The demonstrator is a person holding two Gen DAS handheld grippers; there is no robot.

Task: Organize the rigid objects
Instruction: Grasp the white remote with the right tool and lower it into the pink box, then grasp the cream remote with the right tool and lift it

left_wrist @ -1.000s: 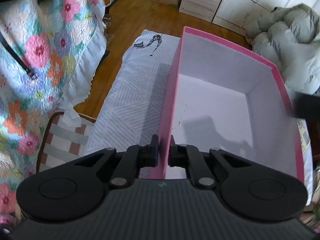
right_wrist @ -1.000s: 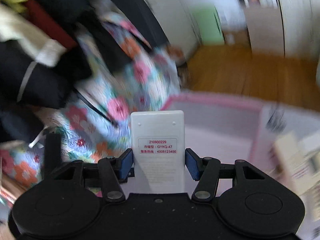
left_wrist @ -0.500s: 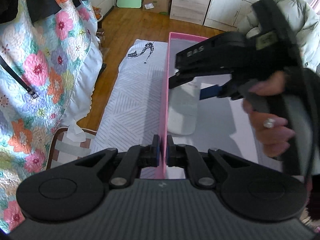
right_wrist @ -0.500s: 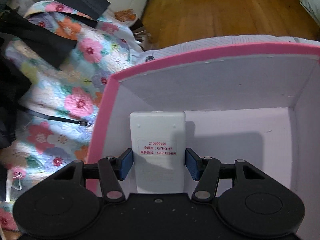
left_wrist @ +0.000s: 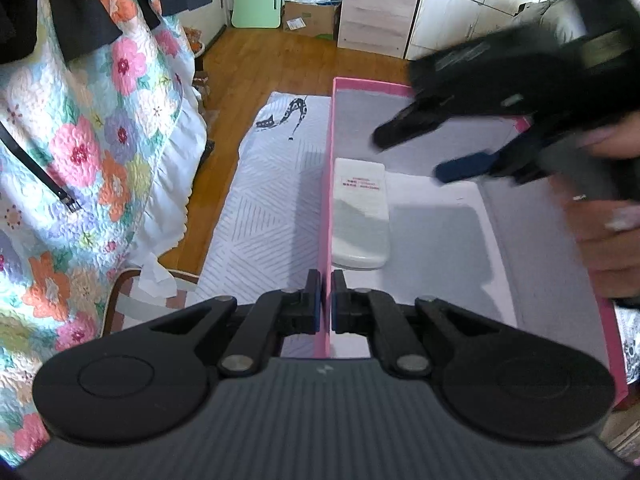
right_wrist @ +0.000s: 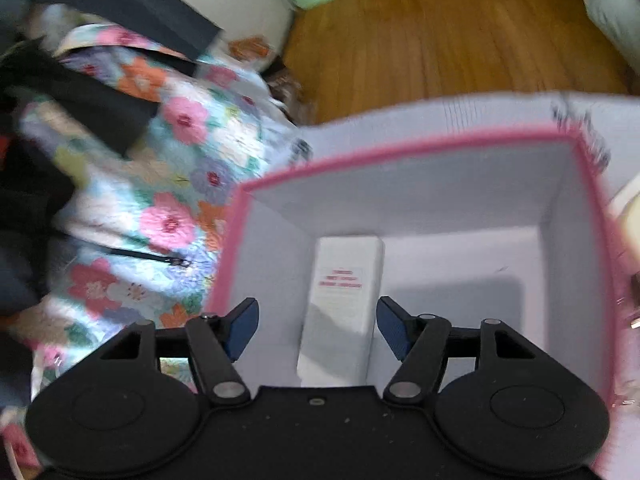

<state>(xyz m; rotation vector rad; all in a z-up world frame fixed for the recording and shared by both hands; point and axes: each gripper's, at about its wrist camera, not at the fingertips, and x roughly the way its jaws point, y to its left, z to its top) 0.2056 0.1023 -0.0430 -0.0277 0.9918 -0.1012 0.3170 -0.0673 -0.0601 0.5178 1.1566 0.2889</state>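
Observation:
A pink box (left_wrist: 327, 168) with a white inside stands on a pale striped cloth. My left gripper (left_wrist: 326, 300) is shut on the box's near left wall. A white remote control (left_wrist: 360, 216) with a red-lettered label lies on the box floor along that left wall. In the right wrist view the remote control (right_wrist: 344, 292) lies between and below the blue pads, free of them. My right gripper (right_wrist: 316, 328) hangs over the pink box (right_wrist: 400, 148) with its jaws opening. In the left wrist view the right gripper (left_wrist: 432, 148) is blurred above the box, held by a hand (left_wrist: 608, 236).
A flowered quilt (left_wrist: 92, 148) hangs at the left, dark clothes above it. The striped cloth (left_wrist: 272, 196) runs left of the box. A tissue box (left_wrist: 144, 292) sits at the near left. Wooden floor (left_wrist: 276, 60), cabinets and a grey padded jacket lie beyond.
The right gripper let go of the remote control, which now lies on the box floor. Its pads spread apart and it drew back to the right. The left gripper kept its grip on the wall.

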